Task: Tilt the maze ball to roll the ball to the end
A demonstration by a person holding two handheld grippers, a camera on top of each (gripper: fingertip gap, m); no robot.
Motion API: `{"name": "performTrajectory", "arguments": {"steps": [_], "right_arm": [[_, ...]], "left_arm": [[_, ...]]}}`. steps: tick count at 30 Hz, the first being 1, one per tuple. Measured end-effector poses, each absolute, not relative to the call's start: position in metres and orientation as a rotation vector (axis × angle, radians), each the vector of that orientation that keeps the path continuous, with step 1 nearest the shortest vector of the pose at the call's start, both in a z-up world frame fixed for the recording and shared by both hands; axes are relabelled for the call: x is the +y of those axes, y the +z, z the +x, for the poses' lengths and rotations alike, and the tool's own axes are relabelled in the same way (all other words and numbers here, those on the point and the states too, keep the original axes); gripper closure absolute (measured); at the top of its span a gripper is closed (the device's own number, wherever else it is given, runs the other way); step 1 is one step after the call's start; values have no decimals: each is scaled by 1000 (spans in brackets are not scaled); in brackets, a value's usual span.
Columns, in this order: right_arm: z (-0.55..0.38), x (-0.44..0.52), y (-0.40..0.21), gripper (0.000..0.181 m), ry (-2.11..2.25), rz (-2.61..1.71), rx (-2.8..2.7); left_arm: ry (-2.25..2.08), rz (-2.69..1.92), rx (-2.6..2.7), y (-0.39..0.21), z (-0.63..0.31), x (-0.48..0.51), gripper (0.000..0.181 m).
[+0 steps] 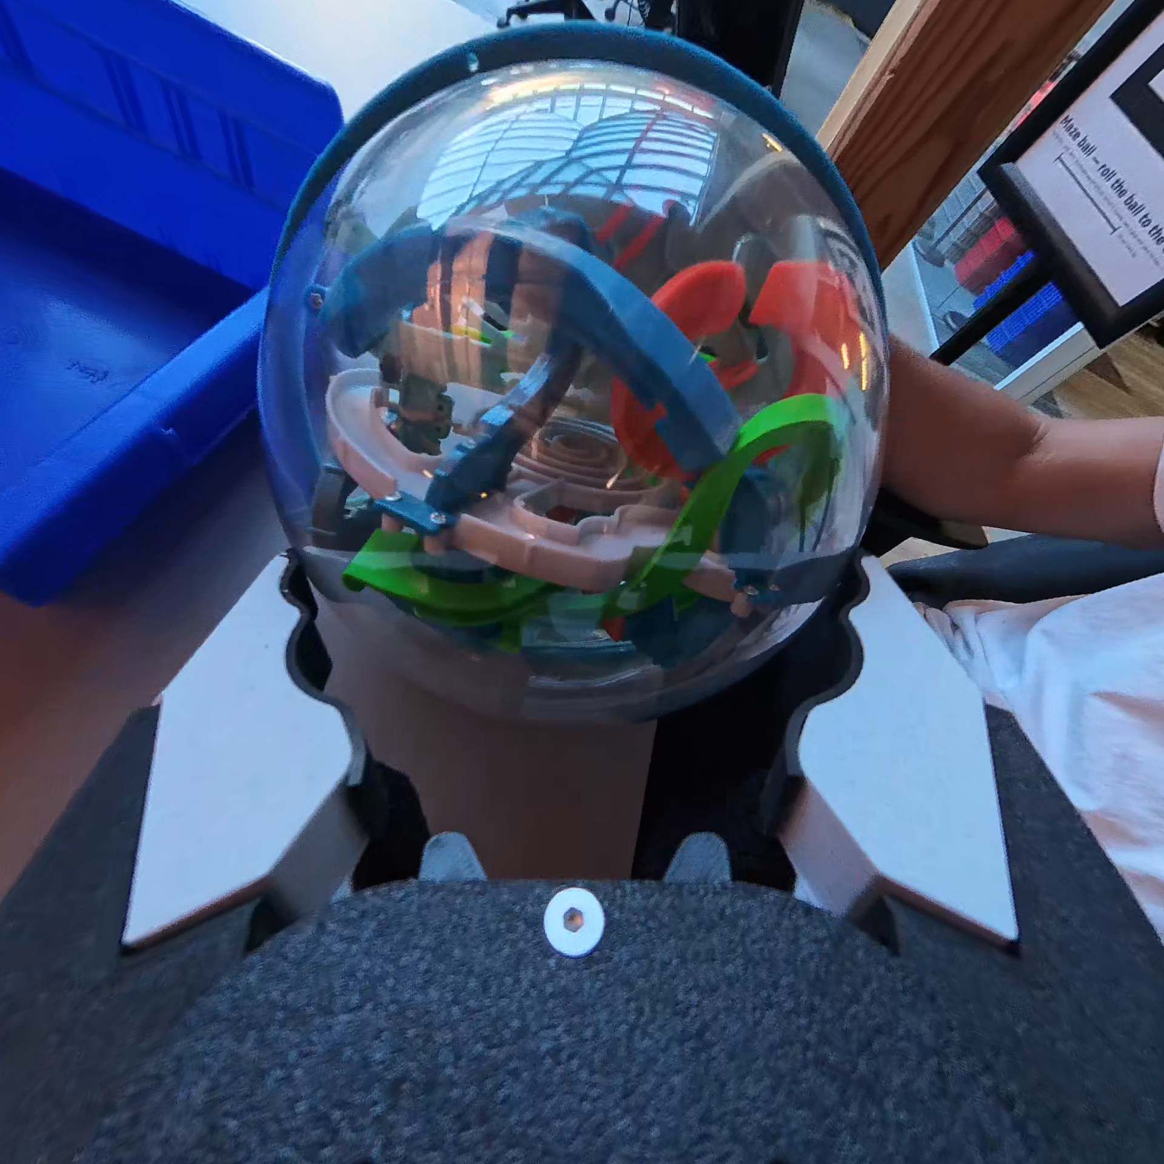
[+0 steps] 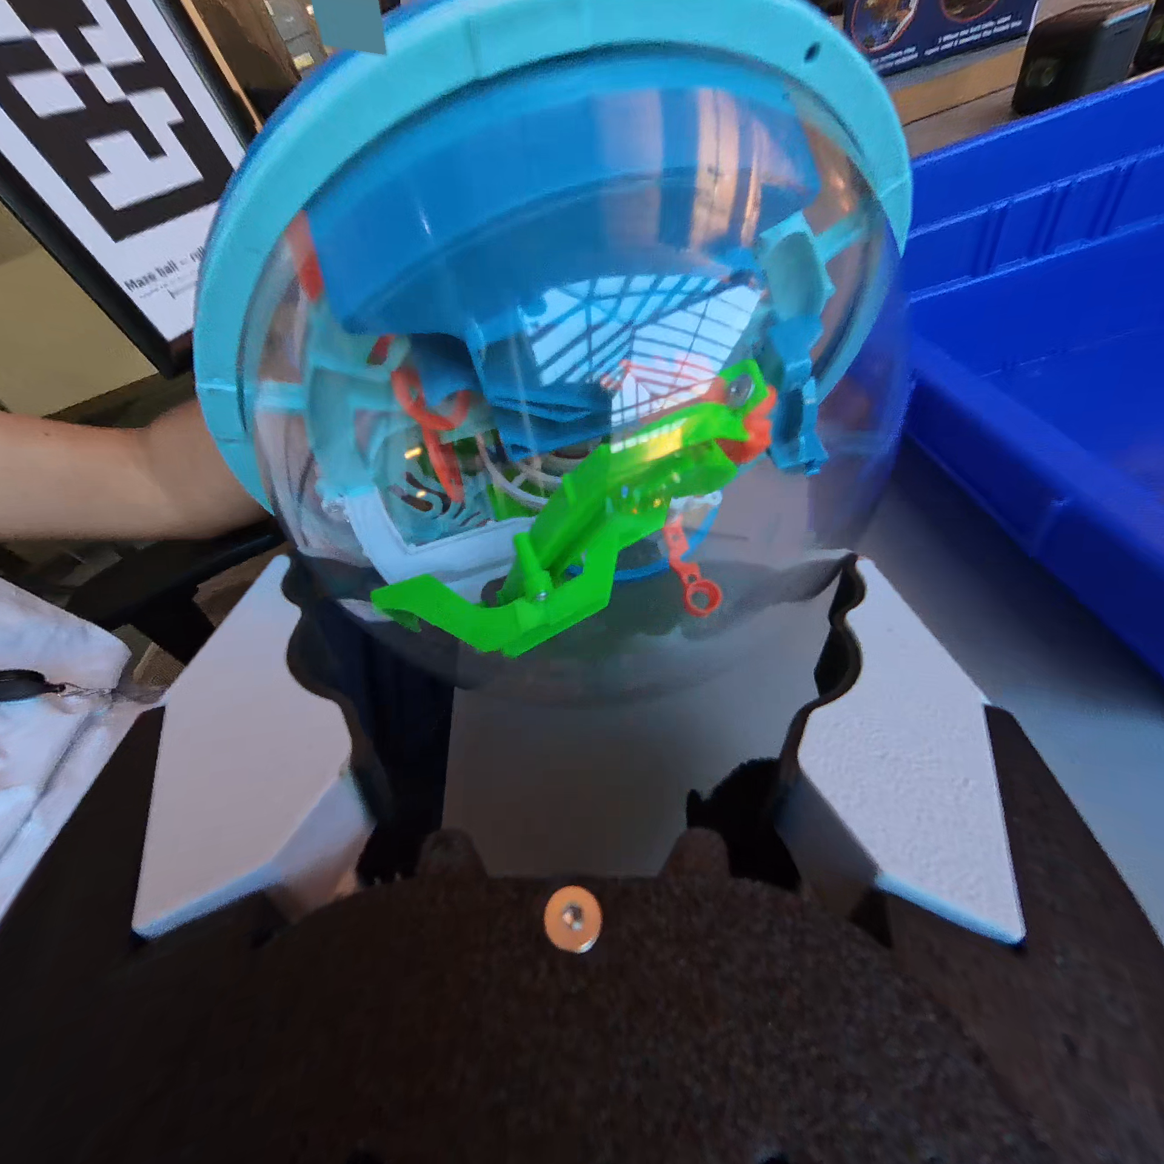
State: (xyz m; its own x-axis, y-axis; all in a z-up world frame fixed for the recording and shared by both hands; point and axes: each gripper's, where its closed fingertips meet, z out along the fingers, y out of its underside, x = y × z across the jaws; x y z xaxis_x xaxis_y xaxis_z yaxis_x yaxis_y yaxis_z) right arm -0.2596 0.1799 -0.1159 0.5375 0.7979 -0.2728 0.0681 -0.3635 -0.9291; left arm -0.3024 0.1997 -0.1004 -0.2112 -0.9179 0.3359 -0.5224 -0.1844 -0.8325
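Observation:
The maze ball (image 1: 567,378) is a clear sphere with a blue rim and blue, green, orange and pale tracks inside. It fills the left wrist view and is held up off the table. My left gripper (image 1: 576,567) is open wide, and its fingertips (image 1: 296,586) cup the sphere's lower side. In the right wrist view the maze ball (image 2: 554,353) shows its light blue rim and a green track (image 2: 567,554). My right gripper (image 2: 570,573) is also open wide and cups the opposite side. A small silvery round spot (image 2: 743,385) sits at the green track's upper end; I cannot tell if it is the ball.
A big blue bin (image 1: 126,315) stands close on one side and also shows in the right wrist view (image 2: 1039,315). A framed sign (image 1: 1102,157) and a wooden post (image 1: 932,94) stand behind. A person's forearm (image 1: 982,466) reaches along the sphere.

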Motion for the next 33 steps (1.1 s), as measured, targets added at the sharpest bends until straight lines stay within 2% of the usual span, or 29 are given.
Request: {"name": "performTrajectory", "arguments": {"steps": [7,14,26,33], "right_arm": [[-250,174,-25,27,879,-1558,-591],[-249,161,13,27,839,-1577,-525],[-246,161,21,27,838,-1566,-500],[-235,164,-12,27,932,-1722,-456]], "left_arm": [[-1619,-1590,1665,-78,-297,173,26],[-1800,-1517,1621,-53,-292,153,27],[-1871,-1528,1664,-63,-286,139,27],[-1937,-1703,1780,-103,-277,116,26]]}}
